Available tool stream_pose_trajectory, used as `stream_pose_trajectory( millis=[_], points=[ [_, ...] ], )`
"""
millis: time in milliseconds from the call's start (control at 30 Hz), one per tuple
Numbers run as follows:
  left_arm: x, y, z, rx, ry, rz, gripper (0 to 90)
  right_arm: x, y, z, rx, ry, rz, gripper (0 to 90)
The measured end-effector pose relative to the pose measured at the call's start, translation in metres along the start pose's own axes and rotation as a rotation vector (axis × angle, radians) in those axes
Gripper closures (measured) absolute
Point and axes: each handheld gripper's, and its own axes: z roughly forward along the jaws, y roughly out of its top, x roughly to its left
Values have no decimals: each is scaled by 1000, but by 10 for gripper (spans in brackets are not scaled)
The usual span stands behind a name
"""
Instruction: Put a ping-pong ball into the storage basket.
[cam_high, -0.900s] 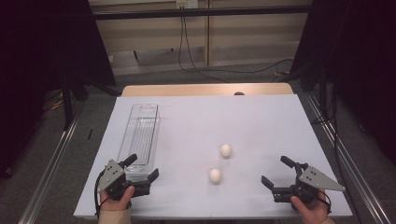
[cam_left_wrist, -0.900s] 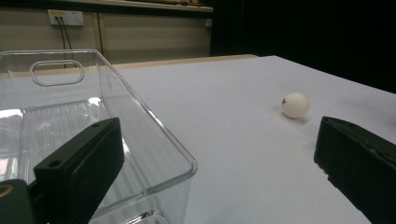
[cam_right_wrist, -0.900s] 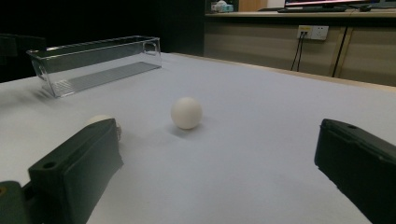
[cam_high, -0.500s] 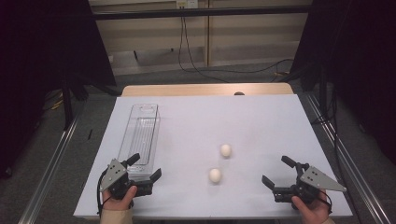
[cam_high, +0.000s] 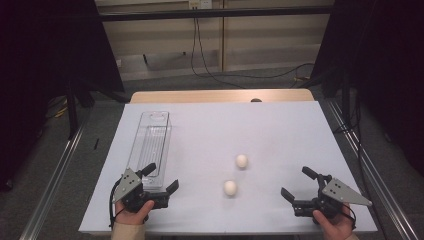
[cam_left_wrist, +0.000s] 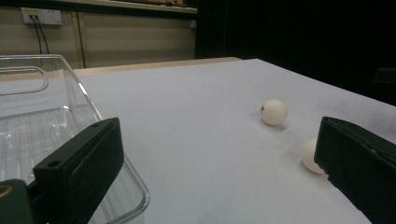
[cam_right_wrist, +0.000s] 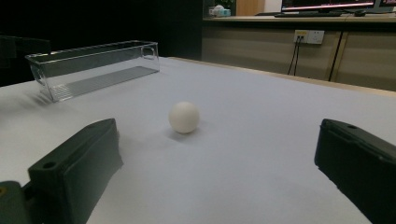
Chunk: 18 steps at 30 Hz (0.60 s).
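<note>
My fingers are spread wide on both sides, nothing between them: the left gripper (cam_high: 160, 181) sits at the near left of the white table (cam_high: 280, 130), its jaws straddling the near end of the long clear plastic bin (cam_high: 151, 142), and the right gripper (cam_high: 300, 186) rests at the near right, jaws gaping over bare tabletop.

The two small white balls lie in the middle, between my hands — the nearer ball (cam_high: 230, 187) just left of my right jaws' line, the farther ball (cam_high: 242, 160) a little beyond it and to the right. Neither is touched, and the bin looks empty.

I judge this to be the very start: picking up a ball has not begun. The next move, as I read it, calls for sliding one gripper forward until a ball sits squarely between the pads, then closing gently — a round, light thing like this will roll off at a nudge.

In the left gripper view the nearer ball (cam_left_wrist: 310, 156) is half hidden behind my jaw, and the bin's (cam_left_wrist: 56, 121) left part is cut off. The right gripper view gives me one ball (cam_right_wrist: 184, 117); which of the two it is I cannot say.
</note>
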Motion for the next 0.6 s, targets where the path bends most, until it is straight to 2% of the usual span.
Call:
stream_pose_trajectory(
  millis=[600],
  points=[
    [-10, 2, 15, 13, -28, -5, 16, 2, 0, 2, 5, 9, -3, 1]
  ],
)
